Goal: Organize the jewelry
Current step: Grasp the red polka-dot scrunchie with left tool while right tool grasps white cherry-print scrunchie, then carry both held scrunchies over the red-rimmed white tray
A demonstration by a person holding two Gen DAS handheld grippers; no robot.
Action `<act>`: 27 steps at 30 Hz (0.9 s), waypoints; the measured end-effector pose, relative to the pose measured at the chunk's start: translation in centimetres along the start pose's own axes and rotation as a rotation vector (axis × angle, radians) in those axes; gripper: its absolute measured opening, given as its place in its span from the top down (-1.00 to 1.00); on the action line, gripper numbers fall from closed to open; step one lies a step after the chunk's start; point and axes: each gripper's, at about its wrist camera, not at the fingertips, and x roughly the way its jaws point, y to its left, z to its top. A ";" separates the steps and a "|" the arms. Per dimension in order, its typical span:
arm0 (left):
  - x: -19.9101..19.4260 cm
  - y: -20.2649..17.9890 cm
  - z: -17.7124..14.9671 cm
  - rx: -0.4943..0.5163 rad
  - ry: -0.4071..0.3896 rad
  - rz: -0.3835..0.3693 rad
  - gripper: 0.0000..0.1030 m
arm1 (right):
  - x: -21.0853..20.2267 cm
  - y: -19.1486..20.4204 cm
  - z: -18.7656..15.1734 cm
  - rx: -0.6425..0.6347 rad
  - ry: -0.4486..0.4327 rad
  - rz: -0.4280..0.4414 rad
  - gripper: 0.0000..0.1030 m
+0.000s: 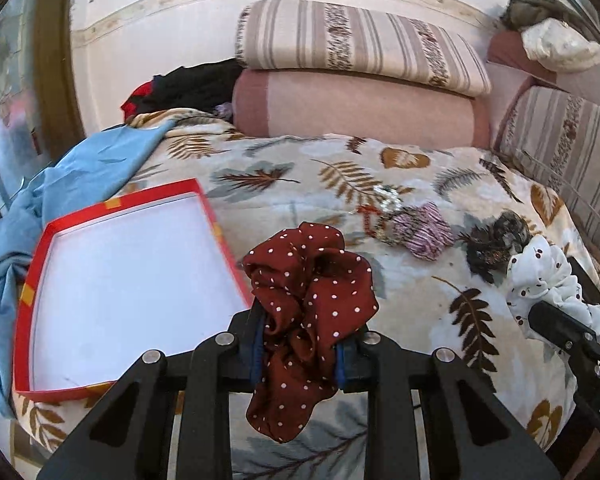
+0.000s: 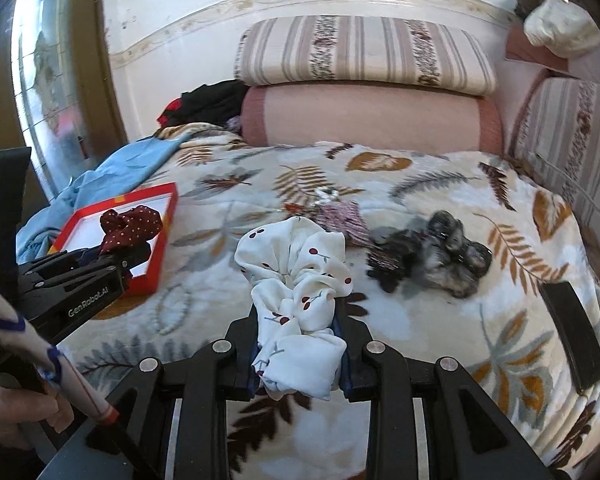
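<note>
My left gripper (image 1: 300, 344) is shut on a dark red scrunchie with white dots (image 1: 312, 288), held above the bed just right of the red-rimmed box (image 1: 120, 280), whose white inside is bare. My right gripper (image 2: 298, 344) is shut on a white scrunchie with cherry print (image 2: 296, 276), also off the blanket. The right wrist view shows the left gripper (image 2: 116, 260) with the red scrunchie (image 2: 130, 226) in front of the box (image 2: 164, 236). On the blanket lie a pink striped scrunchie (image 1: 422, 232), beaded jewelry (image 1: 380, 210) and a dark grey scrunchie (image 1: 496, 240).
A leaf-print blanket (image 1: 260, 184) covers the bed. Blue cloth (image 1: 80, 176) lies left of the box. Pillows (image 1: 356, 96) stack against the wall at the back. A black flat object (image 2: 572, 332) rests on the blanket's right side. A person's hand (image 2: 16, 408) holds the left tool.
</note>
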 end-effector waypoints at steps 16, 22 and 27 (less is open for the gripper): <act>-0.7 7.5 0.4 -0.153 -0.011 0.088 0.51 | 2.6 6.8 3.9 -0.074 0.035 0.119 0.38; 0.0 11.5 0.8 -0.222 0.008 0.151 0.51 | 5.0 9.8 5.5 -0.100 0.064 0.172 0.38; 1.1 14.3 1.5 -0.258 0.023 0.204 0.51 | 7.4 12.5 7.0 -0.114 0.095 0.226 0.38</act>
